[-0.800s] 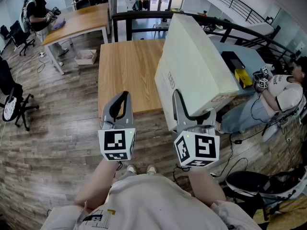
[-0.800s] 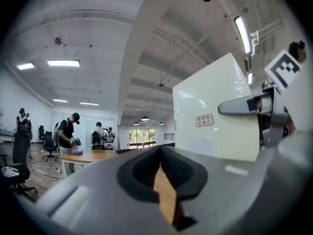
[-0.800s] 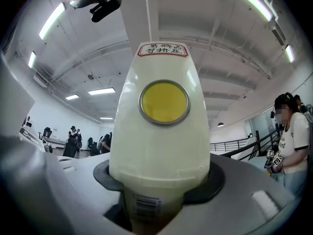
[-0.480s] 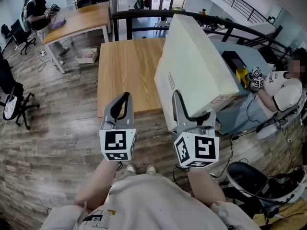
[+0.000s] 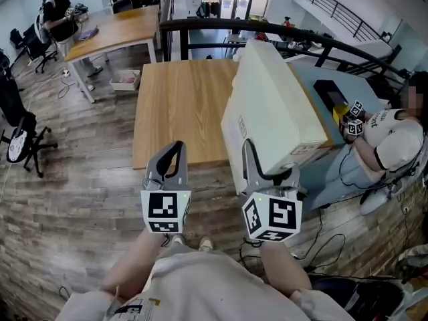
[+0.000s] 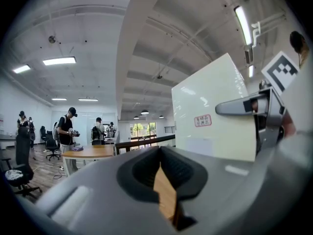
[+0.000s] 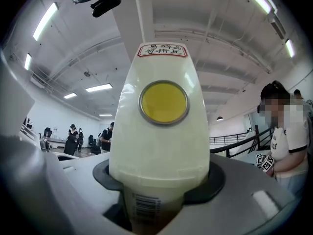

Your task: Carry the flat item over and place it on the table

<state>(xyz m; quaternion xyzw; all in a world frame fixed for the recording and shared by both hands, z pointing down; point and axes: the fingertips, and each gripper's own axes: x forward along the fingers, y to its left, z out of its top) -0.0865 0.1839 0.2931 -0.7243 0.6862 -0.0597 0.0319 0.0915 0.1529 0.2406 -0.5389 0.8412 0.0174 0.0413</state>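
- Wooden counter [image 5: 177,105] lies ahead of us.
- Our right fingers [image 5: 249,160] clench the box [image 5: 274,105], which is tilted on edge over the counter's right edge.
- Our left fingers [image 5: 180,169] are closed, empty.

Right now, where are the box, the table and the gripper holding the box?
box [image 5: 274,99]: head view, its broad face.
table [image 5: 177,105]: head view, bare wooden top.
right gripper [image 5: 271,162]: head view, between its jaws, at the box's near end.
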